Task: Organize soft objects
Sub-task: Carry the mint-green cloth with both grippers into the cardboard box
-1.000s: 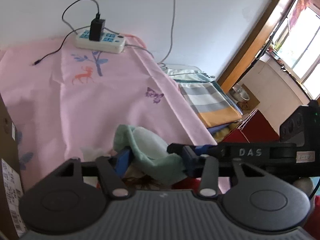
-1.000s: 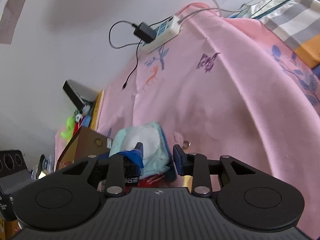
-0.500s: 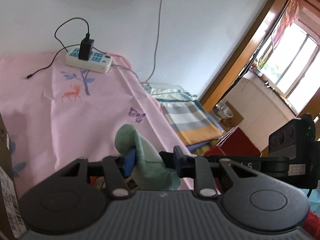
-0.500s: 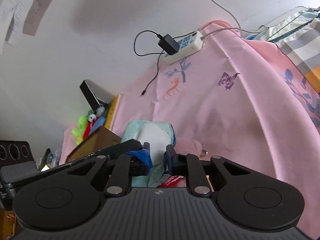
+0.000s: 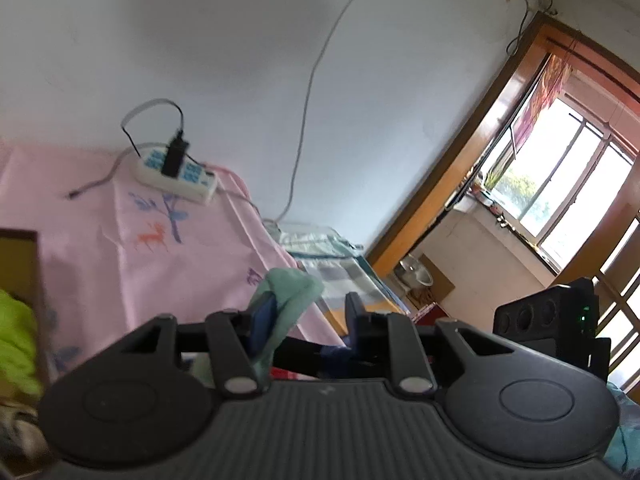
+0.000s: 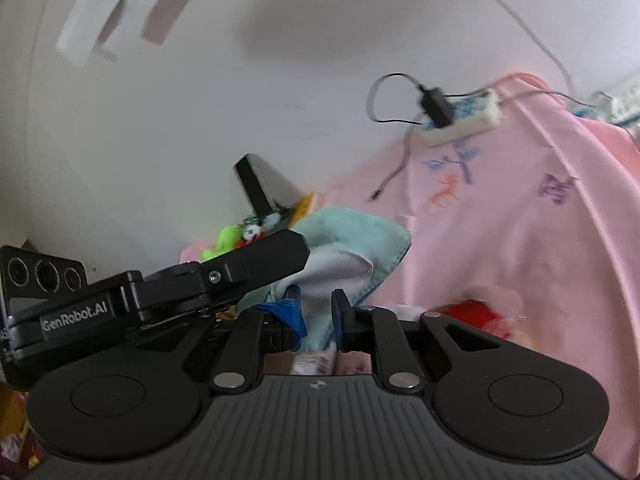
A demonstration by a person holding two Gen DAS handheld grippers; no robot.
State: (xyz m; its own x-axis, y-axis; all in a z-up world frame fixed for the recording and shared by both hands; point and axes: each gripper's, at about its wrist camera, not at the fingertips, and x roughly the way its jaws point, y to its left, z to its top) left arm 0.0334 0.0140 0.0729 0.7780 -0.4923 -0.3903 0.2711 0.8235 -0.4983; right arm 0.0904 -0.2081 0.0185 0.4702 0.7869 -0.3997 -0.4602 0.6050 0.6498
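Note:
A soft mint-green cloth item with a white inner patch (image 6: 352,240) is lifted above the pink bed sheet (image 6: 520,240). My right gripper (image 6: 316,312) is shut on its lower edge. In the left wrist view the same green item (image 5: 288,296) hangs against my left finger pad (image 5: 262,320); my left gripper (image 5: 308,320) has its jaws apart and does not pinch it. The left gripper's body crosses the right wrist view at the left (image 6: 200,284). A red and pink soft thing (image 6: 480,308) lies on the sheet to the right.
A white power strip (image 5: 176,172) with a black charger and cables lies at the far edge of the sheet by the wall. A cardboard box (image 5: 20,264) with a neon green toy (image 5: 16,344) is at the left. Folded striped bedding (image 5: 344,276) lies beyond the sheet's right edge.
Both grippers rose with the green item, lifting it off the sheet. The left gripper's jaws have opened wider and the right jaws have stayed closed on it.

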